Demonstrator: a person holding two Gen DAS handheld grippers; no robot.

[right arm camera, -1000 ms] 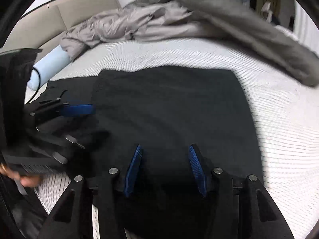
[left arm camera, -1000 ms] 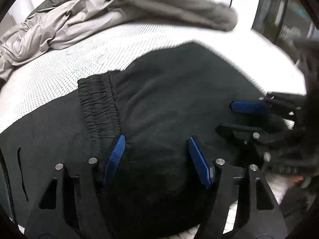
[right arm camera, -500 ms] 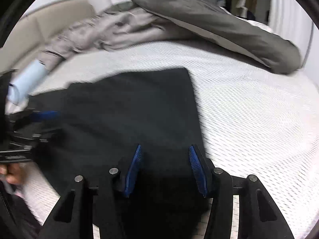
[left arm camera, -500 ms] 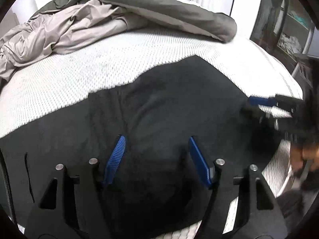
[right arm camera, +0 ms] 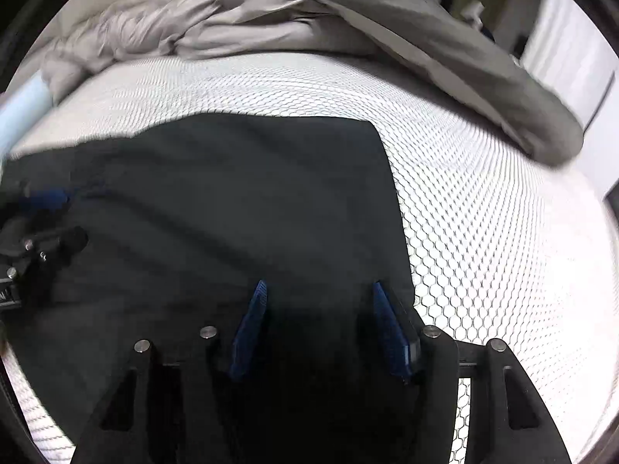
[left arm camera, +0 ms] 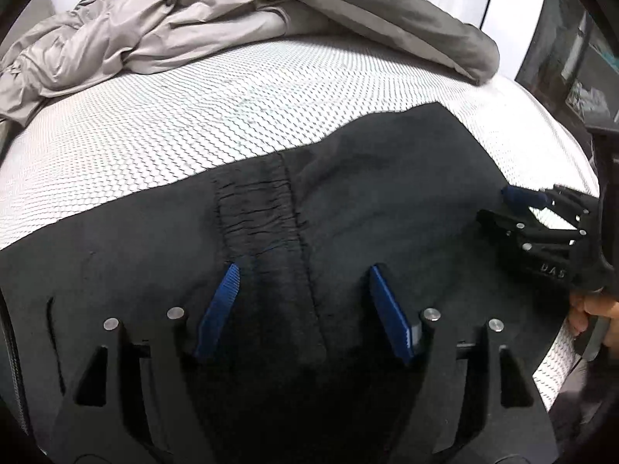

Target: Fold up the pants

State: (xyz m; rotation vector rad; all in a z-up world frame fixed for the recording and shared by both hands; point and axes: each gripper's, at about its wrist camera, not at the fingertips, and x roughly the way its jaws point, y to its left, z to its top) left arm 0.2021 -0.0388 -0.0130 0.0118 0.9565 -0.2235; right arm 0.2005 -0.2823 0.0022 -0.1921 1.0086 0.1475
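Left wrist, pants (left arm camera: 387,201), open left gripper (left arm camera: 301,290)

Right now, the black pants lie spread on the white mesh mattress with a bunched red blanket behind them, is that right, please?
Not quite: the blanket is grey, not red, as the left wrist view shows. The rest holds: the black pants lie spread on the white mesh mattress, with the blanket bunched behind them.
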